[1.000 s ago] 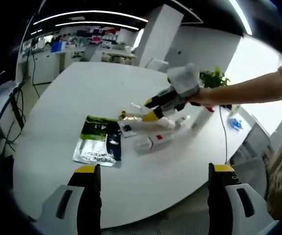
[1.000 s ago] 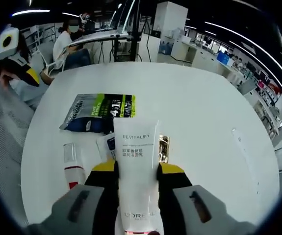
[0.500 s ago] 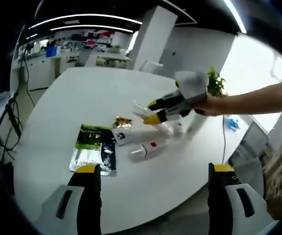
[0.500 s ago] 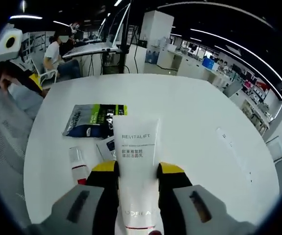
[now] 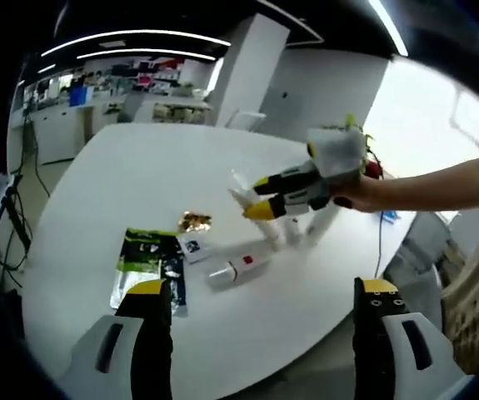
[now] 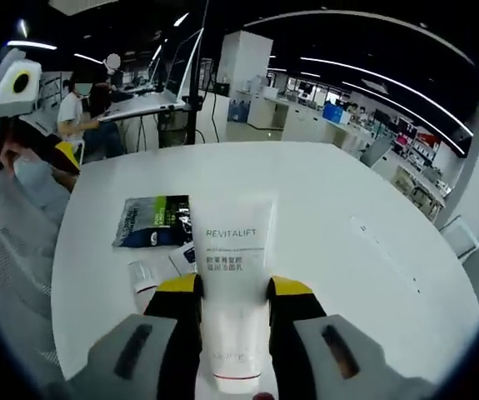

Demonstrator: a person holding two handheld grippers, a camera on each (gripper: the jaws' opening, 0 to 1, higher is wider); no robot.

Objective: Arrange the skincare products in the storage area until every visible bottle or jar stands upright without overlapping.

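Observation:
My right gripper (image 6: 232, 288) is shut on a white REVITALIFT tube (image 6: 232, 250), held in the air above the white round table (image 6: 331, 208). In the left gripper view the same right gripper (image 5: 253, 195) reaches in from the right, and the tube's end (image 5: 239, 185) sticks out past its yellow tips. Below it lie a green-and-black sachet (image 5: 143, 260), a small white sachet (image 5: 192, 246), a gold packet (image 5: 194, 221) and a white tube with a red mark (image 5: 235, 271) on its side. My left gripper (image 5: 262, 288) is open near the table's edge, holding nothing.
Two white bottles (image 5: 293, 229) stand behind the lying tube. The sachet (image 6: 156, 221) and lying tube (image 6: 143, 273) sit left of the held tube. A thin clear strip (image 6: 381, 246) lies to the right. A plant (image 5: 351, 129) is at the far edge; people sit at desks (image 6: 77, 108).
The right gripper has risen with the tube, so the table items look smaller and lower. The left gripper's view has drawn back slightly; its jaws stay open.

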